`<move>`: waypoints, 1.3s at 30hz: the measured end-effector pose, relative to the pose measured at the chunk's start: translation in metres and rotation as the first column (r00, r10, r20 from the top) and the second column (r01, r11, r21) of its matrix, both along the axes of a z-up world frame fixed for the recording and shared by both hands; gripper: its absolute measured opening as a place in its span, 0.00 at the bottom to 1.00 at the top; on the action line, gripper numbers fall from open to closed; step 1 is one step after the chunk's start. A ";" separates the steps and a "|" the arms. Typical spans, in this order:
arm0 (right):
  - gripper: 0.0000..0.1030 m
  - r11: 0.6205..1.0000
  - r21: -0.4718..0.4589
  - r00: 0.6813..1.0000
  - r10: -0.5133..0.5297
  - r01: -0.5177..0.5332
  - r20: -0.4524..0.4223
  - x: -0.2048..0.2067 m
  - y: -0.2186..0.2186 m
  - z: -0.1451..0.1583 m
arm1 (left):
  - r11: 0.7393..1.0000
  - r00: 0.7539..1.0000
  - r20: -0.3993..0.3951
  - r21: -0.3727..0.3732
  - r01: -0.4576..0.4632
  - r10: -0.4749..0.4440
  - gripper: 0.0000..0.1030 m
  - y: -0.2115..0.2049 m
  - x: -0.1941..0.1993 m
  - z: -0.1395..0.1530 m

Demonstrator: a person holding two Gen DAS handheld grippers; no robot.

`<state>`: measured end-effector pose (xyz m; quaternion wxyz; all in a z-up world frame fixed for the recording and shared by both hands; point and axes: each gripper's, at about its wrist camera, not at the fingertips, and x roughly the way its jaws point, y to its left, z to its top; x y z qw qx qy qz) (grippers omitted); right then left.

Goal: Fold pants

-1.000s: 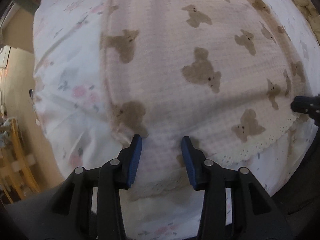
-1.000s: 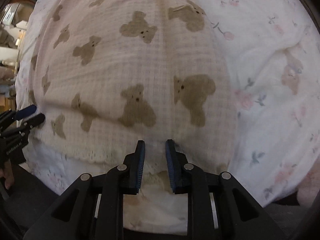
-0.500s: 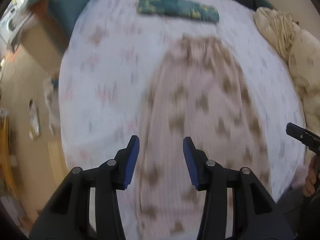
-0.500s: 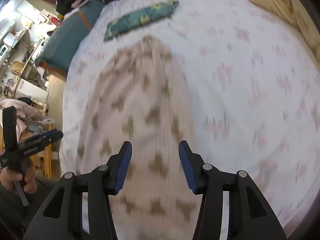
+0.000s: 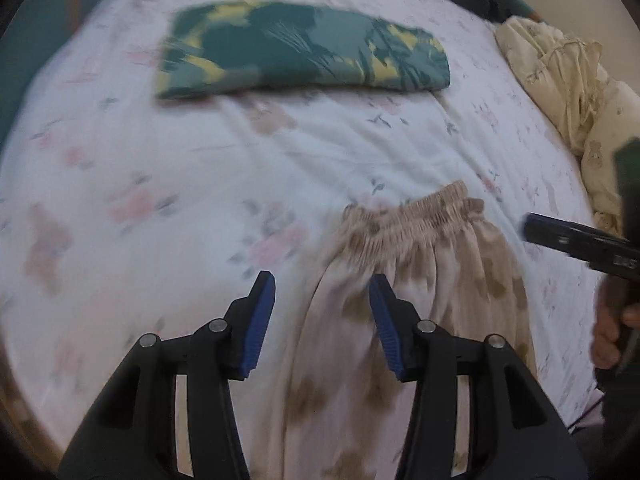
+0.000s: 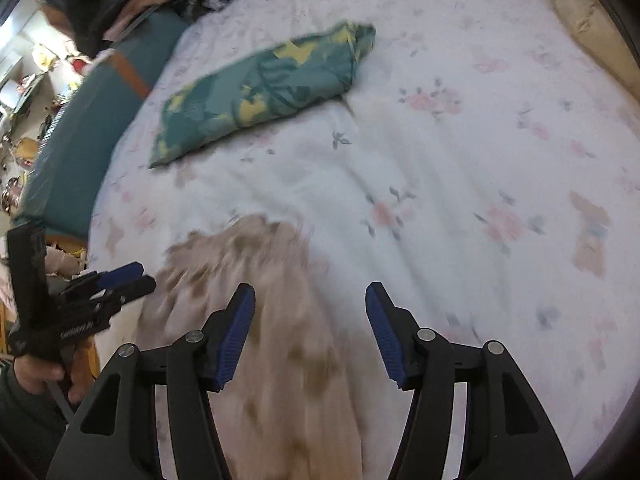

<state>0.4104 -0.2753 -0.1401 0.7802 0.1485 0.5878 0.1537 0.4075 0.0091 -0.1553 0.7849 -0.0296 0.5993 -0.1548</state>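
The pink pants with brown bear print [image 5: 420, 280] lie flat on the floral bed sheet [image 5: 160, 184], their gathered waistband [image 5: 416, 216] at the far end. They also show in the right wrist view [image 6: 256, 280], blurred. My left gripper [image 5: 322, 312] is open and empty, above the left edge of the pants near the waistband. My right gripper [image 6: 310, 320] is open and empty, above the right edge of the pants. Each gripper shows at the side of the other's view: the right one [image 5: 576, 240] and the left one [image 6: 116, 284].
A folded green and yellow garment [image 5: 304, 52] lies further up the bed, also in the right wrist view [image 6: 264, 88]. A cream bundle of bedding [image 5: 568, 92] lies at the right. A teal bed side [image 6: 88, 128] and room clutter are at the left.
Both grippers have let go of the hem end, opened wider and moved up along the pants to the waistband end. The view now takes in the far part of the bed.
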 end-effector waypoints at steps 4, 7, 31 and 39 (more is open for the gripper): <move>0.58 0.995 0.097 0.996 0.036 -0.027 -0.087 0.029 0.012 -0.041 | 0.999 0.998 -0.041 0.014 0.044 -0.044 0.42 -0.015 0.016 -0.025; 0.41 0.990 0.130 0.996 0.061 -0.051 -0.071 0.032 0.020 -0.048 | 0.996 0.997 -0.018 0.024 0.081 -0.081 0.13 -0.020 0.016 -0.027; 0.06 0.912 -0.123 0.861 0.409 -0.390 0.301 -0.104 0.027 0.129 | 0.905 0.849 0.314 0.112 0.411 -0.425 0.06 -0.037 -0.120 0.147; 0.06 0.908 -0.114 0.848 0.417 -0.403 0.326 -0.218 0.022 0.145 | 0.856 0.783 0.348 0.177 0.485 -0.516 0.06 -0.044 -0.237 0.164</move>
